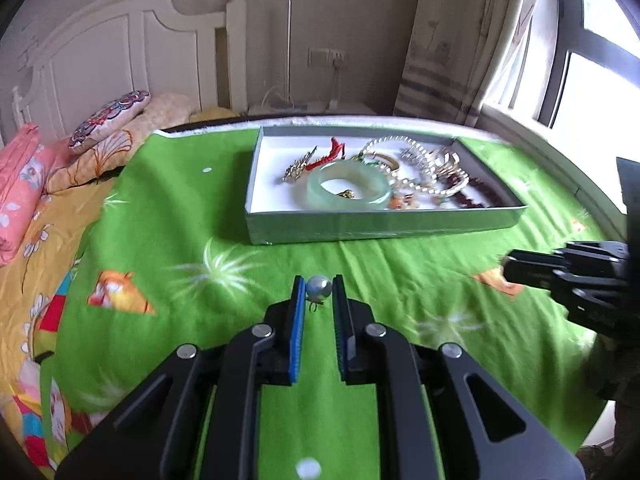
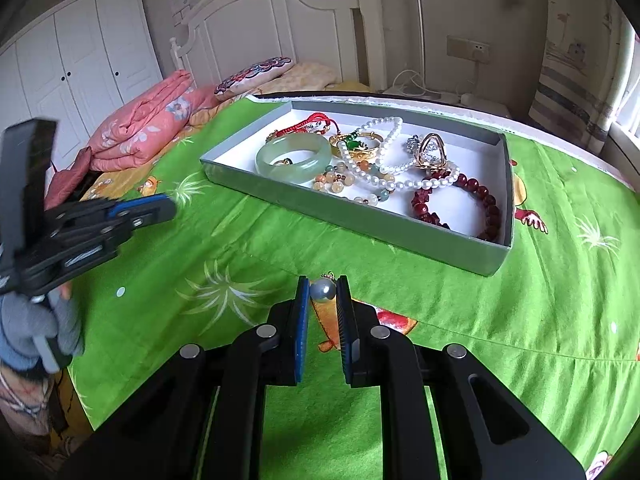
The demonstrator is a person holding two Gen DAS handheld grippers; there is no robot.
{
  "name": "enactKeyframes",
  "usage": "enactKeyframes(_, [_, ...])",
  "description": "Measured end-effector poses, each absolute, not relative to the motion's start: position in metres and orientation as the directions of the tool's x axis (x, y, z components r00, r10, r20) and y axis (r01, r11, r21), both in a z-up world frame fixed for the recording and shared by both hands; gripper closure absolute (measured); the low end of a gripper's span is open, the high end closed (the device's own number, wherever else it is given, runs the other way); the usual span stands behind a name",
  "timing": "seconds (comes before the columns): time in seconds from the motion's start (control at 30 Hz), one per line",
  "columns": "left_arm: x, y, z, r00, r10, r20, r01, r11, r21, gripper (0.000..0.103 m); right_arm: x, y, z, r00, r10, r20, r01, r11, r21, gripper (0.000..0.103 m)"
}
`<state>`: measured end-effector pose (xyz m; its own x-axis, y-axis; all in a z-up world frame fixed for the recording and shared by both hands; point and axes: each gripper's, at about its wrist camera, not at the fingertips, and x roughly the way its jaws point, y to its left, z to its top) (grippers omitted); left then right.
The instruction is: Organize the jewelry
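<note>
Pinched between the blue pads of the left gripper (image 1: 319, 292) is a grey pearl bead (image 1: 319, 288) with a small wire loop hanging under it, and a matching pearl bead (image 2: 323, 290) is clamped the same way at the tips of the right gripper (image 2: 323, 292); both sets of jaws are drawn narrow on their beads, which are held above the green cloth (image 1: 180, 208). No earlier picture is given, so only the present grip can be told. The step in hand is judged to be the carrying of these two pieces, probably a pair of earrings, to the grey tray (image 2: 360, 226), where a jade bangle (image 2: 293, 159), a white pearl strand (image 2: 394, 152) and a dark red bead bracelet (image 2: 480, 204) are already gathered. A bare patch of the tray's white floor would be called for next, with each bead lowered before release. Beyond the cloth, a bed with a pink quilt (image 2: 148, 128), a white headboard (image 2: 280, 12) and a curtained window (image 1: 580, 60) are seen.
</note>
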<state>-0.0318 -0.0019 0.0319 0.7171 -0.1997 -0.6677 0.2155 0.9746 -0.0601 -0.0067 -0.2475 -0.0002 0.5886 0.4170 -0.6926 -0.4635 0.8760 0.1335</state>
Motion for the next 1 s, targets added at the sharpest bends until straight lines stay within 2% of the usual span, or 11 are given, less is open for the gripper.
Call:
enactKeyframes(0.17, [-0.053,0.002,0.035,0.734,-0.21,-0.646,0.216,0.974,-0.072,0.09,-0.007,-0.249,0.0,0.592,0.416,-0.69,-0.458,0.878,0.136,0.089])
enactKeyframes(1.0, [-0.057,-0.004,0.033,0.732,-0.18,-0.657,0.197,0.979,-0.049,0.09,-0.011,-0.252,0.004,0.613,0.424,-0.667,-0.455,0.879,0.141,0.089])
